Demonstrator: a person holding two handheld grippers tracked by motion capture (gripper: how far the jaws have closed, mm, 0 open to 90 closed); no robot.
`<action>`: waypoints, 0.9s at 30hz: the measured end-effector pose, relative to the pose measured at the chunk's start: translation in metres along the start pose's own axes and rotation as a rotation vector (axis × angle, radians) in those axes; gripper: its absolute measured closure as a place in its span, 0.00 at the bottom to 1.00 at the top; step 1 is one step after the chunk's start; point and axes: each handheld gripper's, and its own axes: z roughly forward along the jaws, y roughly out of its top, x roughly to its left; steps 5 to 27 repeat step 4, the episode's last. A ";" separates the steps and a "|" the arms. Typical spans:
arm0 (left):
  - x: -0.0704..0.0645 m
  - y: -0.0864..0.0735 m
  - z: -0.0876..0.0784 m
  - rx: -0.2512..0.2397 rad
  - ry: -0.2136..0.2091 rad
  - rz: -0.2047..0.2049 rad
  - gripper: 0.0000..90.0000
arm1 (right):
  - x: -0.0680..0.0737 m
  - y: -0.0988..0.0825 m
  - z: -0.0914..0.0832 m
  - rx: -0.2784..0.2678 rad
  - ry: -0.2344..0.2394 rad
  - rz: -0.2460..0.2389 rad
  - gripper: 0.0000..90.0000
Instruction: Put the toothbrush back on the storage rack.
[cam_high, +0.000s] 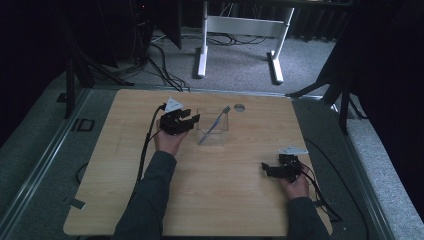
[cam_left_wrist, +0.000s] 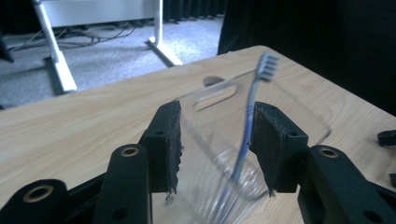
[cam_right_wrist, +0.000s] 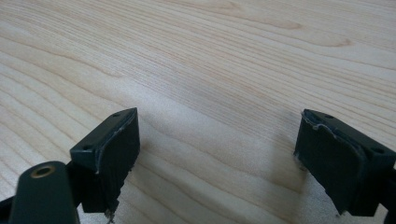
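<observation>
Left hand-held gripper (cam_high: 192, 120), near the centre of the high view, stands with its jaws spread wide just beside the left wall of a clear plastic container (cam_high: 213, 131). Its own view shows the container (cam_left_wrist: 261, 116) between the two pads, neither pressing it. A blue toothbrush (cam_high: 215, 124) leans inside, bristle head up against the far rim and handle foot on the floor, so the walls keep it propped; seen along the jaws, the toothbrush (cam_left_wrist: 250, 109) slants across the opening. Judged from this, the brush is delivered and the jaws are parted to clear it. Right hand-held gripper (cam_high: 266, 168), lower right of the frame, rests spread and empty over the bare worktop (cam_high: 220, 190), kept out of the way.
</observation>
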 end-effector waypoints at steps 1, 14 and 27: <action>0.004 -0.003 -0.002 0.004 0.005 -0.011 0.57 | 0.000 0.000 0.000 0.000 0.000 0.000 0.15; 0.015 -0.011 -0.009 0.019 0.037 -0.036 0.54 | 0.000 0.000 0.000 0.000 0.000 0.000 0.15; 0.015 -0.011 -0.009 0.019 0.037 -0.036 0.54 | 0.000 0.000 0.000 0.000 0.000 0.000 0.15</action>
